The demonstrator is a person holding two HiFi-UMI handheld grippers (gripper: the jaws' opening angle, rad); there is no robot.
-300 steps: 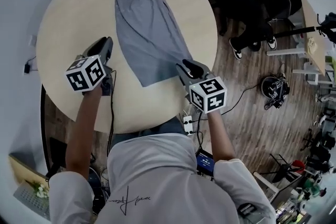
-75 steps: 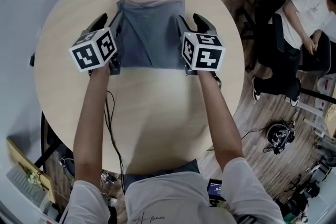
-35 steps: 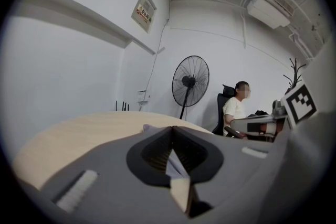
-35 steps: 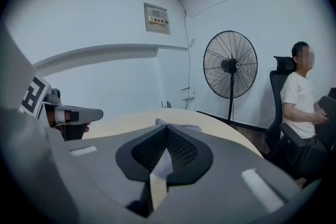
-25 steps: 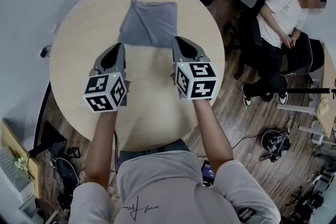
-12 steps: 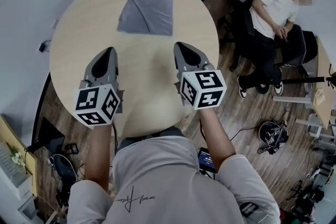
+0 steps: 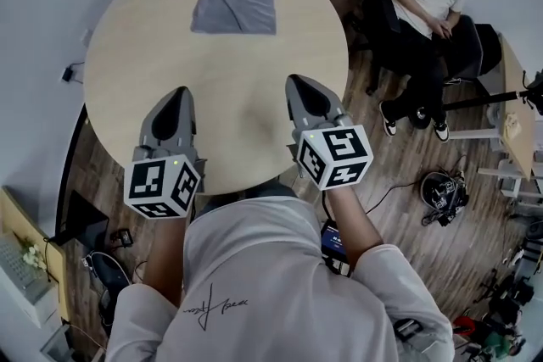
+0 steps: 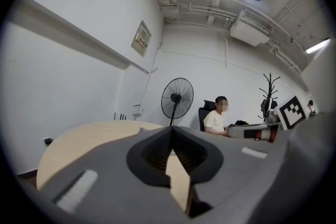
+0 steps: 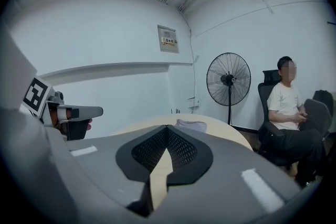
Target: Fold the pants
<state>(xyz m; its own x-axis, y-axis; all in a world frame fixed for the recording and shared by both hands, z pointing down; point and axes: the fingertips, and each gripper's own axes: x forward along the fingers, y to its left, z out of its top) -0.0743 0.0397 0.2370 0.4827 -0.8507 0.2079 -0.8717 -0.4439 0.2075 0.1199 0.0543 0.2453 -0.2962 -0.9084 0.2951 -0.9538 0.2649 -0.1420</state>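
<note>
The grey pants (image 7: 235, 4) lie folded into a small rectangle at the far side of the round wooden table (image 7: 127, 64). My left gripper (image 7: 176, 91) hovers over the table's near left part, shut and empty, well back from the pants. Level with it on the right, my right gripper (image 7: 298, 81) is also shut with nothing held. In the right gripper view the pants (image 9: 191, 124) show as a low grey bundle beyond the closed jaw tips (image 9: 167, 127). From the left gripper view only bare tabletop lies past the closed tips (image 8: 171, 128).
A person sits in a dark office chair (image 7: 428, 0) to the right of the table. A standing fan (image 9: 228, 81) is behind the table's far edge. Cables and a black device (image 7: 441, 191) lie on the wooden floor at the right.
Both grippers have pulled back from the folded pants toward the near edge of the table, side by side and a little higher. The pants stay where they were.
</note>
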